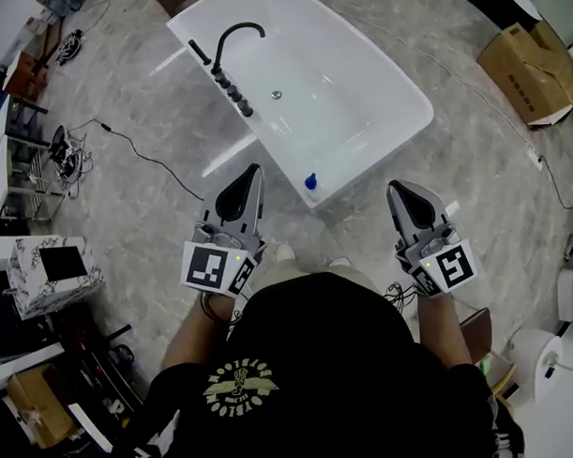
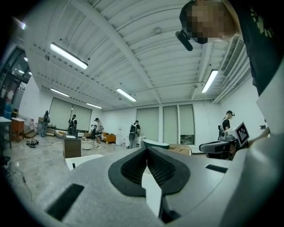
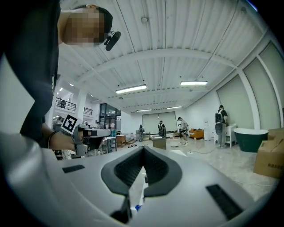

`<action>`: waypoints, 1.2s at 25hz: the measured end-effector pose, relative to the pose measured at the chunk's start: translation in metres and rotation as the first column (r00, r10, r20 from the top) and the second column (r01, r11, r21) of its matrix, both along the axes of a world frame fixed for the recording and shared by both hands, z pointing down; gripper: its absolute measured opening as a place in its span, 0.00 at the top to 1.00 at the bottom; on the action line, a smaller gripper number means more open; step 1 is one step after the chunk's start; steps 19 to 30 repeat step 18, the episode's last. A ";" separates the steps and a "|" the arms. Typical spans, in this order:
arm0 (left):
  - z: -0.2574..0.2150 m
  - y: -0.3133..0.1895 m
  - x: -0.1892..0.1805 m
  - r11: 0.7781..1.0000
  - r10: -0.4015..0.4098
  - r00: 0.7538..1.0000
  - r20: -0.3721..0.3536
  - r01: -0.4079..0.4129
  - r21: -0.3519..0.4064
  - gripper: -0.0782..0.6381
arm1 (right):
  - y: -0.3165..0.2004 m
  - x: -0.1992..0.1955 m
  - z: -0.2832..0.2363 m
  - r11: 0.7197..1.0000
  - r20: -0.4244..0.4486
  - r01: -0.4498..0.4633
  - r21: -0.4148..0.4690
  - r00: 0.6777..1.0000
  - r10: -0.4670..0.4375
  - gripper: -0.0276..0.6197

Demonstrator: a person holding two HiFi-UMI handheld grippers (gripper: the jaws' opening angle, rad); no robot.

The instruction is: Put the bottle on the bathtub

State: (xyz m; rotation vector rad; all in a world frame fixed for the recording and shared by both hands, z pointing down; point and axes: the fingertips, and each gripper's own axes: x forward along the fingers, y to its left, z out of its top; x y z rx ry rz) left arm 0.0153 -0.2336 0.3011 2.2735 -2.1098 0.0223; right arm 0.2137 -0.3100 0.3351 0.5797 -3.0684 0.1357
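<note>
The white bathtub stands on the grey floor ahead of me in the head view. A small bottle with a blue top stands on the tub's near rim. My left gripper is held short of the tub, left of the bottle, jaws shut and empty. My right gripper is to the right of the tub's near end, also shut and empty. In the right gripper view a speck of the blue top shows low through the slit of the right gripper. The left gripper view looks level across the room over the left gripper.
A black curved faucet and several knobs sit on the tub's left rim. A cardboard box lies at the far right. A cable runs over the floor at left, near a marbled box. People stand in the distance.
</note>
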 end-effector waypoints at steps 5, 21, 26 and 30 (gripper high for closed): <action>0.002 0.006 -0.022 1.000 0.010 1.000 -0.021 -0.010 0.001 0.88 | 0.008 -0.022 -0.003 1.000 -0.006 -0.009 0.007 1.000 0.009 0.94; -0.007 0.003 -0.070 0.996 0.075 0.987 -0.140 -0.067 0.058 0.88 | 0.019 -0.066 -0.007 0.997 -0.042 -0.061 0.037 0.997 0.063 0.94; -0.007 0.003 -0.070 0.996 0.075 0.987 -0.140 -0.067 0.058 0.88 | 0.019 -0.066 -0.007 0.997 -0.042 -0.061 0.037 0.997 0.063 0.94; -0.007 0.003 -0.070 0.996 0.075 0.987 -0.140 -0.067 0.058 0.88 | 0.019 -0.066 -0.007 0.997 -0.042 -0.061 0.037 0.997 0.063 0.94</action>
